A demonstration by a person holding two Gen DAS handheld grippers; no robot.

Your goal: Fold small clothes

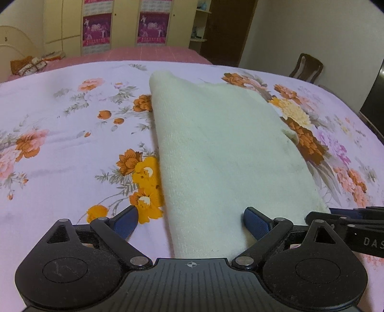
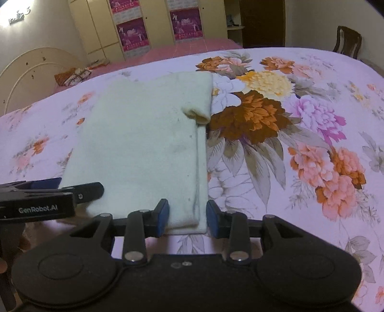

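Note:
A cream knit garment lies folded lengthwise on the floral bedsheet, its short sleeve tucked at the right edge. My left gripper is open, its blue pads astride the garment's near left corner. My right gripper is open too, its pads astride the near right corner without pinching it. The right gripper also shows at the right in the left wrist view, and the left one at the left in the right wrist view.
The floral sheet covers a wide bed. A second pink bed stands behind it, with wardrobes and a dark door beyond. A wooden chair stands at the far right.

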